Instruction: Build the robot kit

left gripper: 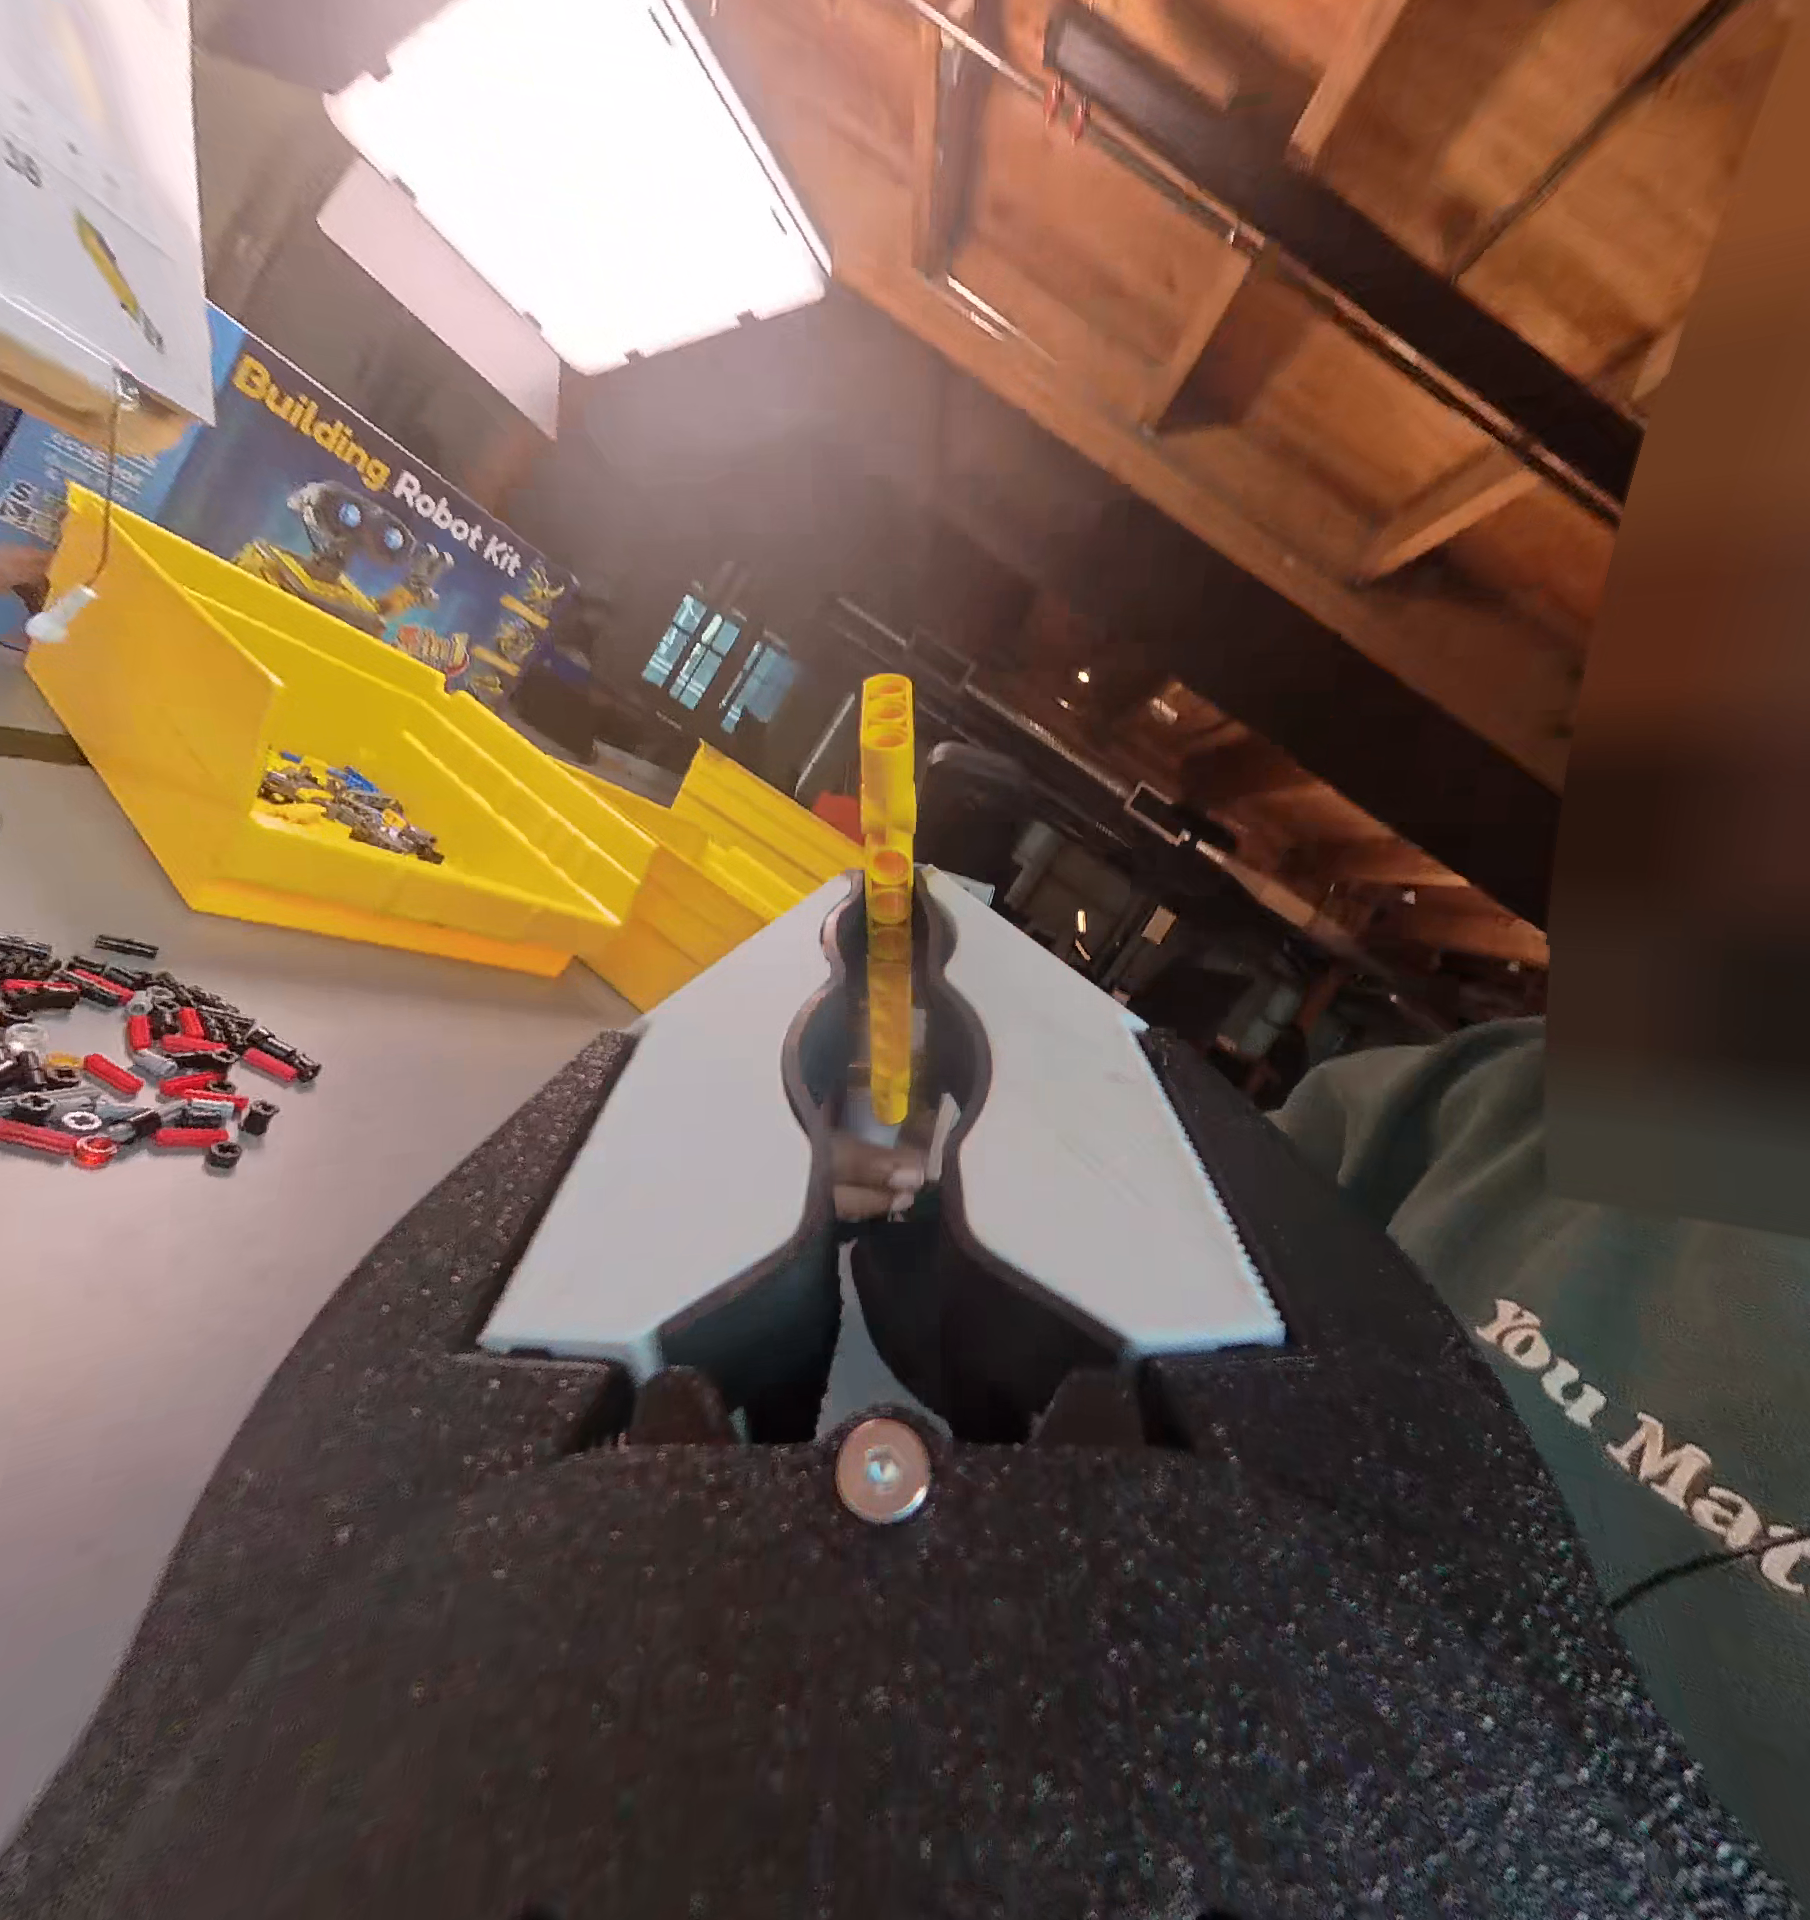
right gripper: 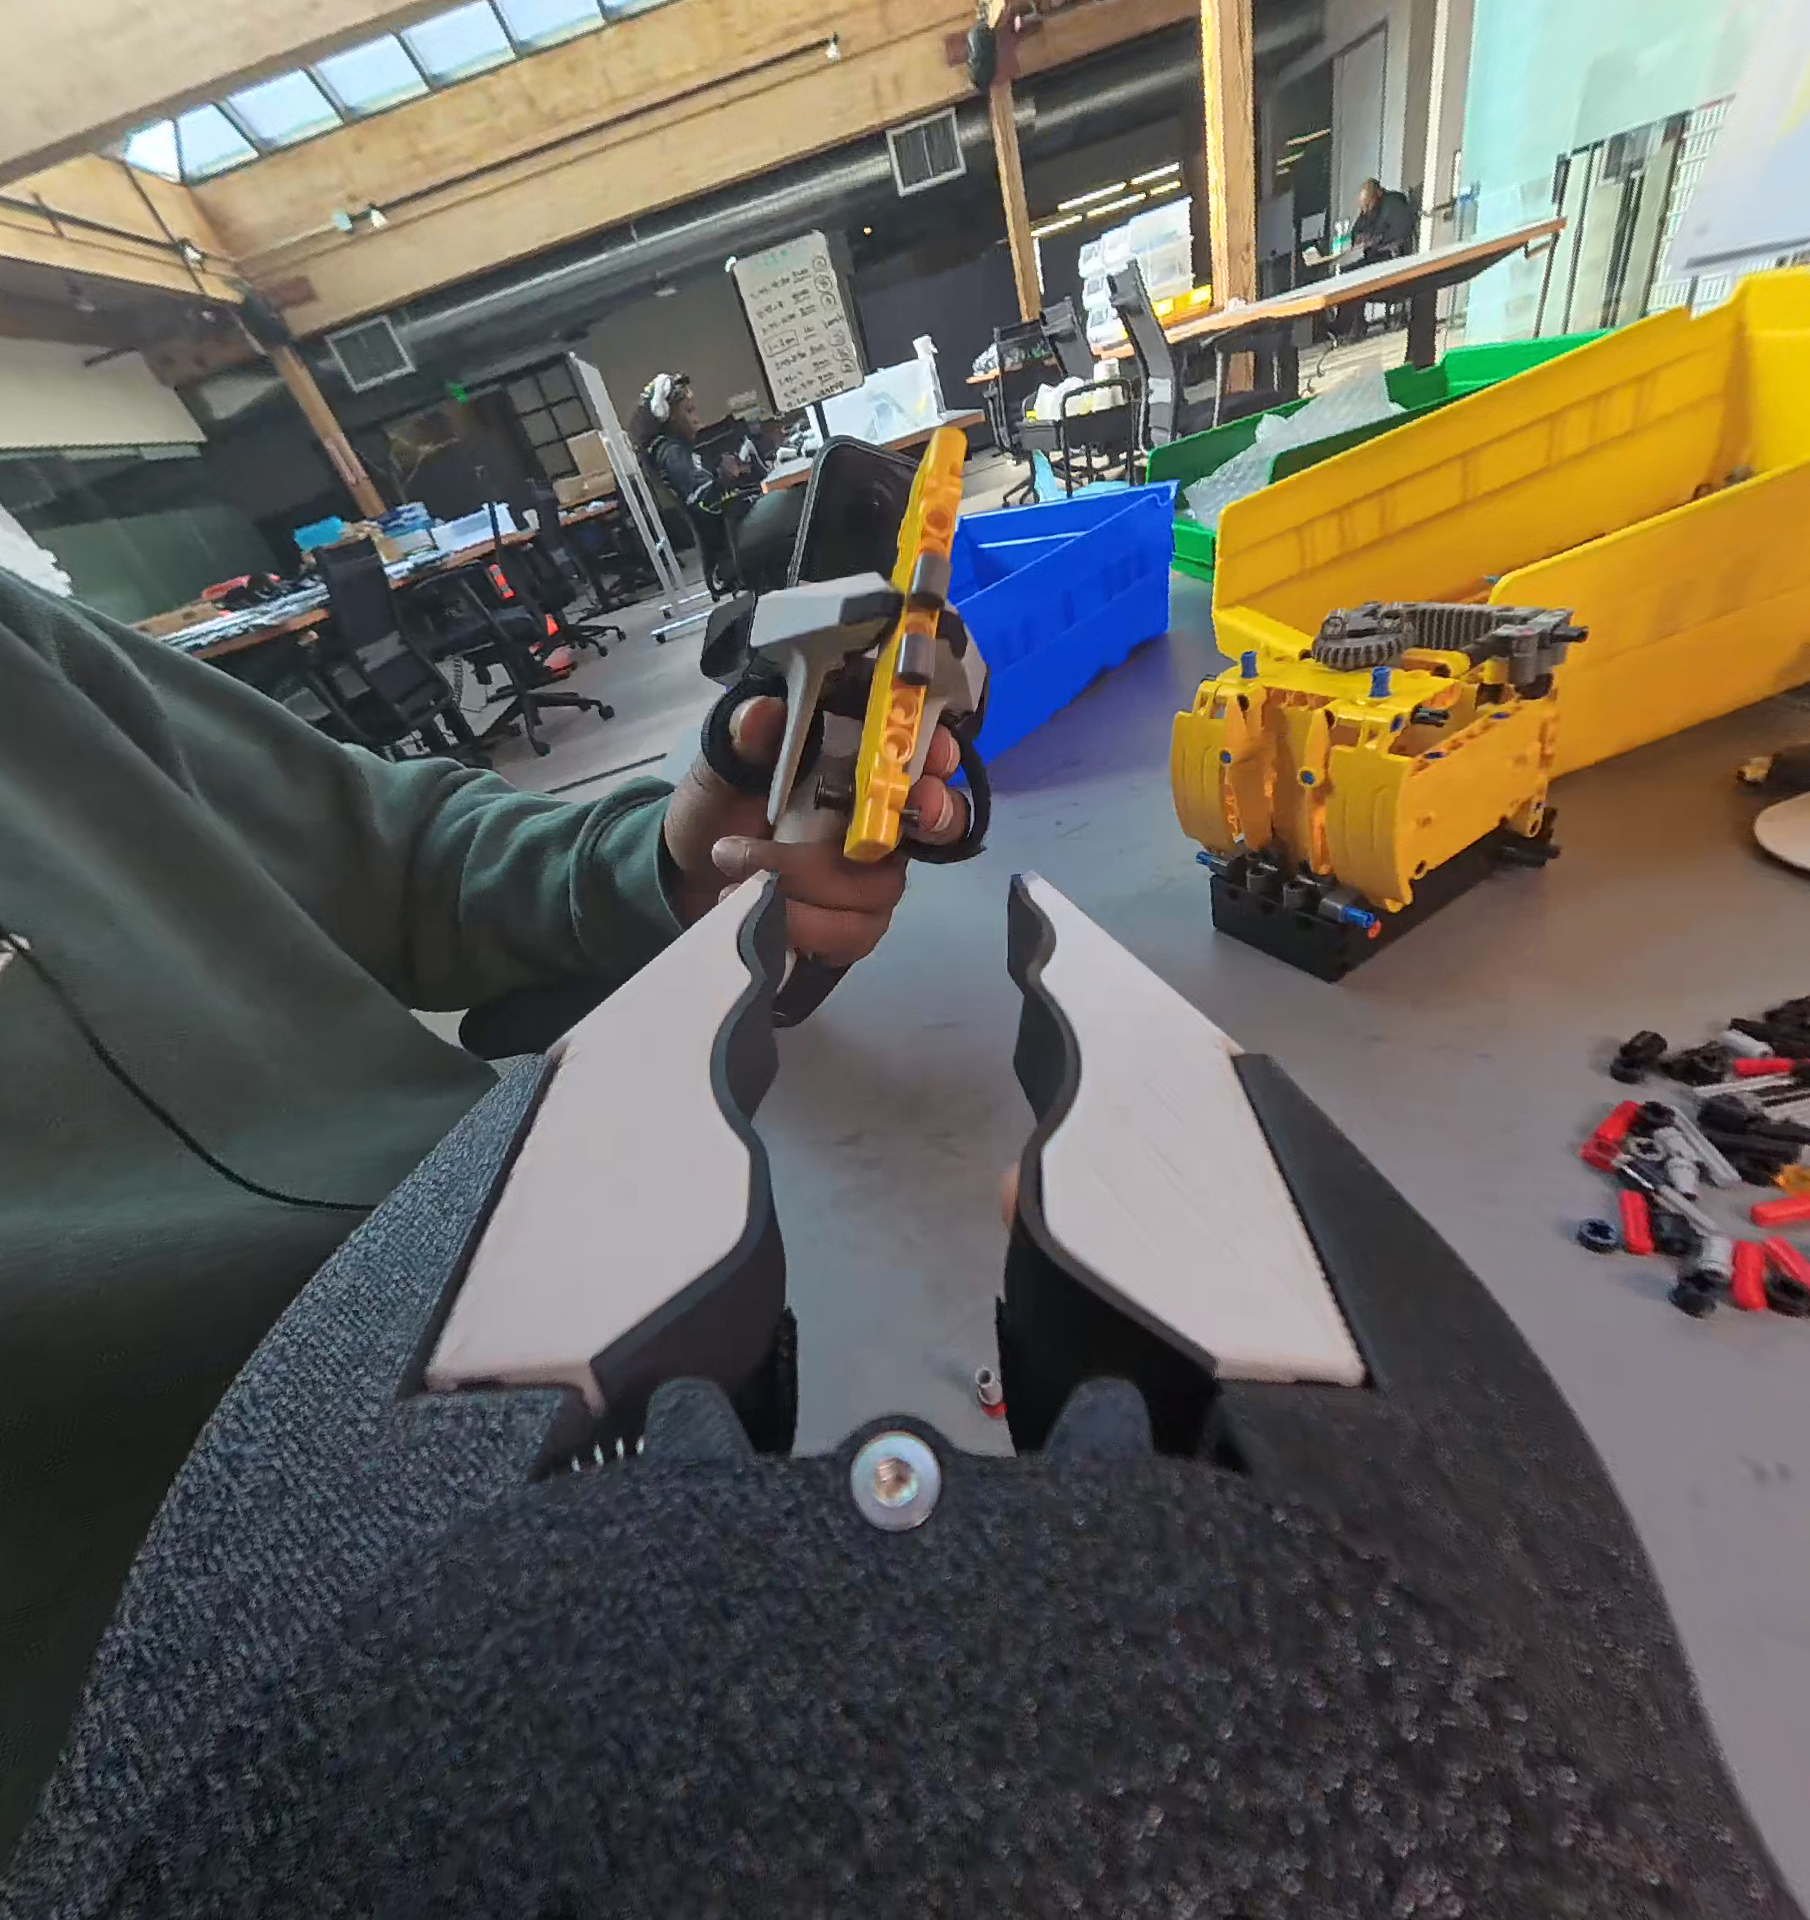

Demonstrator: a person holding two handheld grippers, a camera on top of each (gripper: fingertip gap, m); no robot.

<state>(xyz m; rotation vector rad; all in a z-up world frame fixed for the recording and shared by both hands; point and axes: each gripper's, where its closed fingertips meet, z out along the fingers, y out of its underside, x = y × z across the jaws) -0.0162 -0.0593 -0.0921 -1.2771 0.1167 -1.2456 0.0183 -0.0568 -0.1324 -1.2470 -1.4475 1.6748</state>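
Timber-beamed workshop (right gripper: 589, 156), skylights (right gripper: 361, 78), desks (right gripper: 1327, 291)

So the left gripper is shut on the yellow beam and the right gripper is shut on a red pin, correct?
Not quite. The right gripper is open and empty, as the right wrist view shows. The left gripper is indeed shut on the yellow beam.

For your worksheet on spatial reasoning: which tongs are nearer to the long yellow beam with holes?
Left. The left tongs are shut on the yellow beam, which sticks out past their tips. The right tongs are open and empty, just below the beam and apart from it.
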